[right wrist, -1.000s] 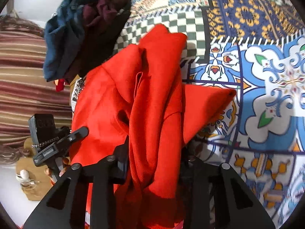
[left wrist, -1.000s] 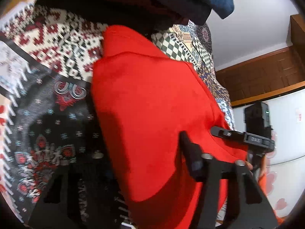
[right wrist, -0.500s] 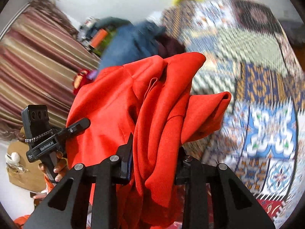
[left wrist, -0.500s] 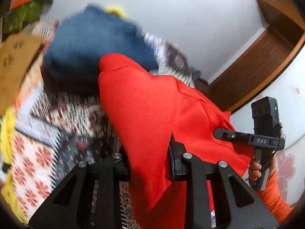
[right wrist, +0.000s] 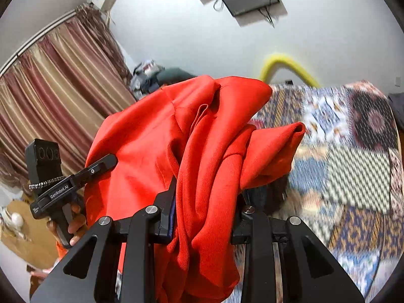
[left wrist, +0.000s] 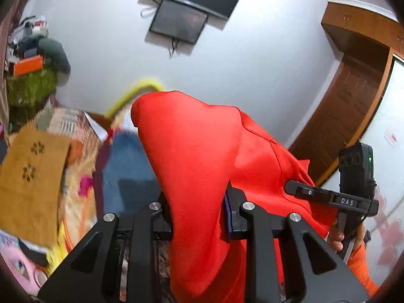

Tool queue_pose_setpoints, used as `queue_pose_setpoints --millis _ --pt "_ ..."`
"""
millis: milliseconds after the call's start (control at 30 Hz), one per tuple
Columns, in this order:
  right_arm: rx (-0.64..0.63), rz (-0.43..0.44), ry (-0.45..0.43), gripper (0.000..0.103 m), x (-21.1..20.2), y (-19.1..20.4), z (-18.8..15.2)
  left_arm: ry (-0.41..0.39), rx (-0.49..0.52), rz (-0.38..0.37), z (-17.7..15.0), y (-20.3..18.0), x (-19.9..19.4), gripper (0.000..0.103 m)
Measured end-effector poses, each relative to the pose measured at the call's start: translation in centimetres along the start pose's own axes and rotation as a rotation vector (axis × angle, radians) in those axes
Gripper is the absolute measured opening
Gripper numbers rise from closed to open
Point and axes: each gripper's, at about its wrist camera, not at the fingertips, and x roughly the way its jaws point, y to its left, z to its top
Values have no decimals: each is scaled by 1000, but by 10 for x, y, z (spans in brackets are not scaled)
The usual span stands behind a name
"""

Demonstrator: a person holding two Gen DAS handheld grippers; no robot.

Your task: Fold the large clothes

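Red garment (left wrist: 192, 156) | pinched in left tongs (left wrist: 198, 217) | and right tongs (right wrist: 205, 217)

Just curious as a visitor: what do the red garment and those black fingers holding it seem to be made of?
Red garment: likely a matte knit or twill cotton blend; fine ribbed weave, soft folds. Gripper fingers: apparently matte black rigid plastic, possibly printed, with shiny metal screw heads.

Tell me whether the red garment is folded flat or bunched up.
Bunched up, not folded. The red garment hangs in loose crumpled pleats between the right gripper fingers, and drapes from the left gripper above the bed.
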Motion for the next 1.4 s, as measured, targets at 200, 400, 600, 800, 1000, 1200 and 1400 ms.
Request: queue_pose_setpoints --millis 200,400,600,800,1000,1200,1400 --pt "68 -9 25 26 67 -31 15 4 20 64 38 38 48 28" --pt "104 -132 170 28 149 -78 -15 222 -25 178 12 112 157 36" --pt "63 -192 153 43 134 -80 -27 268 -70 214 -27 151 182 82" --pt "-94 -337 139 76 101 -57 -47 273 -91 246 -40 144 155 85" --pt "-68 -360 172 76 80 -57 -73 263 31 331 -76 112 118 94" --pt "-81 -337 96 76 46 -33 -78 255 113 415 -103 80 78 94" --pt "-174 -316 -68 76 -16 20 -85 110 159 420 -98 36 13 94"
